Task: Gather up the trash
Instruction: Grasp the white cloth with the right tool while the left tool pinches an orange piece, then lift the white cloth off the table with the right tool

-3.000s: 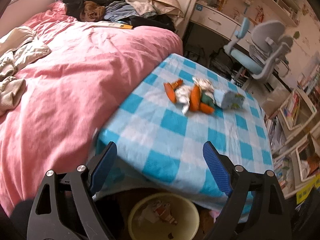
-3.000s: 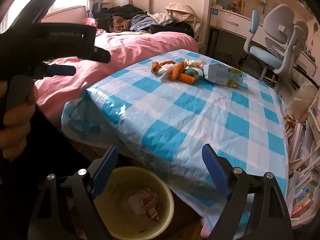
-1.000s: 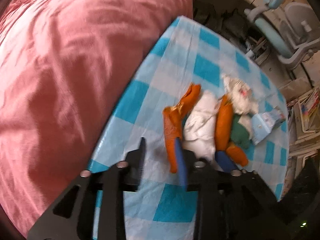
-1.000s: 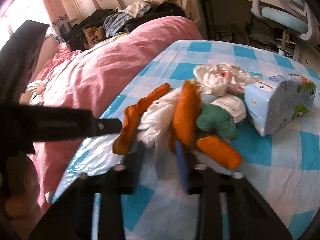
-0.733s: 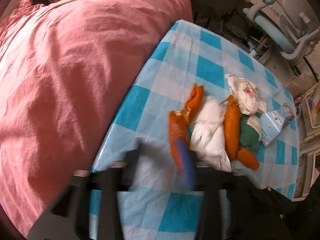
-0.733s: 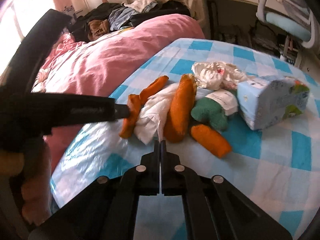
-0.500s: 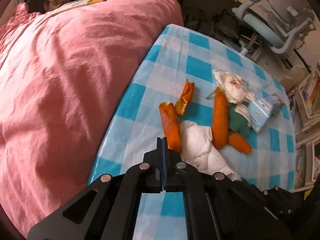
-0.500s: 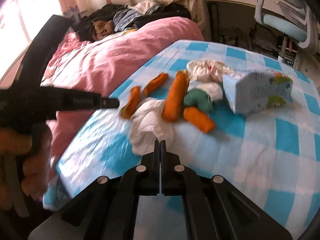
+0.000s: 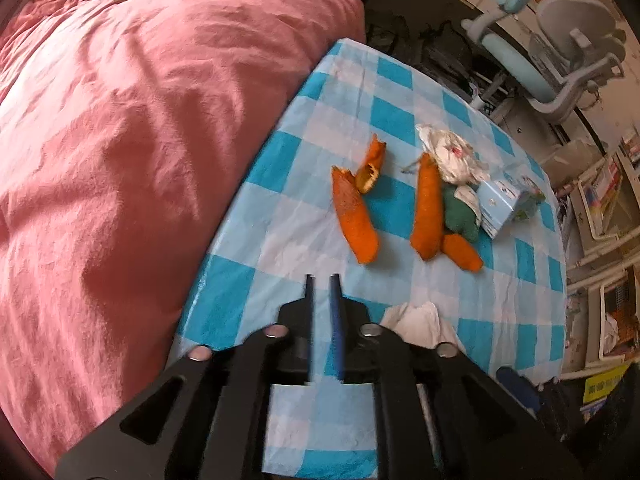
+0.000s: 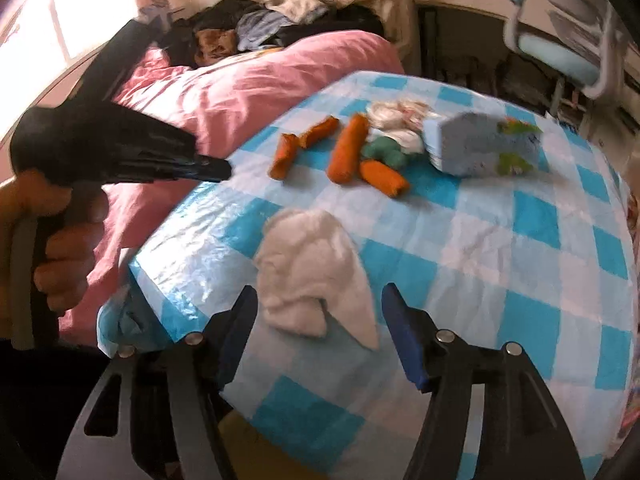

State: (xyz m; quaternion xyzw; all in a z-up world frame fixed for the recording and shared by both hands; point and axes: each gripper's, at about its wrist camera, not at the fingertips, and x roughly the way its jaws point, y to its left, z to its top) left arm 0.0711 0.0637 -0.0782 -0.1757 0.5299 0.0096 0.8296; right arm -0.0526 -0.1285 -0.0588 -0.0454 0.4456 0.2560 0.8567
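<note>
A white tissue wad (image 10: 312,272) lies near the front edge of the blue checked table (image 10: 520,280), just ahead of my right gripper (image 10: 316,312), which is open and empty. It also shows in the left wrist view (image 9: 420,320). Orange peels (image 9: 356,216), a crumpled wrapper (image 9: 452,152), a green scrap (image 9: 460,216) and a blue carton (image 9: 500,204) lie further back. My left gripper (image 9: 322,280) hovers over the table's left edge, jaws nearly closed with a thin gap, holding nothing. It also shows in the right wrist view (image 10: 212,170).
A pink bed (image 9: 120,120) borders the table on the left, with clothes piled at its head (image 10: 280,24). A desk chair (image 9: 560,60) and shelves (image 9: 608,200) stand to the right.
My right gripper dragged the white tissue from the pile toward the front edge, then opened and let it go. My left gripper drew back from the peels and has parted slightly.
</note>
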